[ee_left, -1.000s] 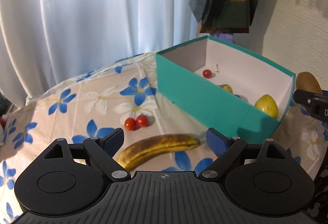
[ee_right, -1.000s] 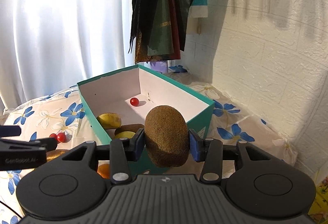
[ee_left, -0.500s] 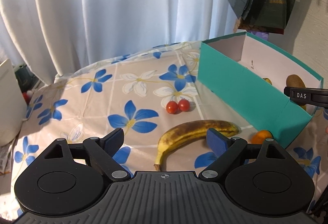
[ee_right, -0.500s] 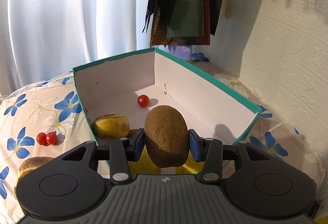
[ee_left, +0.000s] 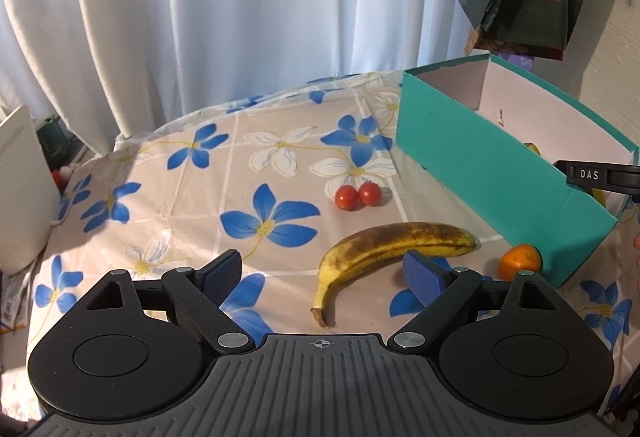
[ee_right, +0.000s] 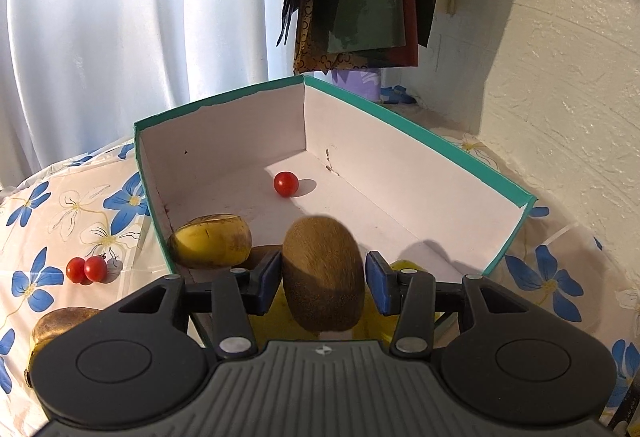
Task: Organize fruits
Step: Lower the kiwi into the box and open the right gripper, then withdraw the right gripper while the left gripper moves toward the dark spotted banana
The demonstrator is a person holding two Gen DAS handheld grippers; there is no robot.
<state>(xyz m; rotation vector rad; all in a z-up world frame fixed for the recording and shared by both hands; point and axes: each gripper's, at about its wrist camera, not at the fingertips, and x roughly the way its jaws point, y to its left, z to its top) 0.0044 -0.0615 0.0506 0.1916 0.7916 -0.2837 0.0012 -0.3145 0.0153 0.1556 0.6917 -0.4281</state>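
At the lower centre of the right wrist view, the kiwi sits between the pads of the right gripper, above the near end of the box. The left pad touches it; a thin gap shows at the right pad, so the grip reads as just slackened, not firmly clamped. Judgement: this is the release step.

Done: 1 tomato at frame centre and a yellow fruit at the box's left wall lie inside. More yellow fruit under the kiwi is partly hidden.

Left: in the left wrist view, the banana, 2 tomatoes above it and an orange at lower right lie on the cloth. The left gripper stands wide apart and empty, near the banana.
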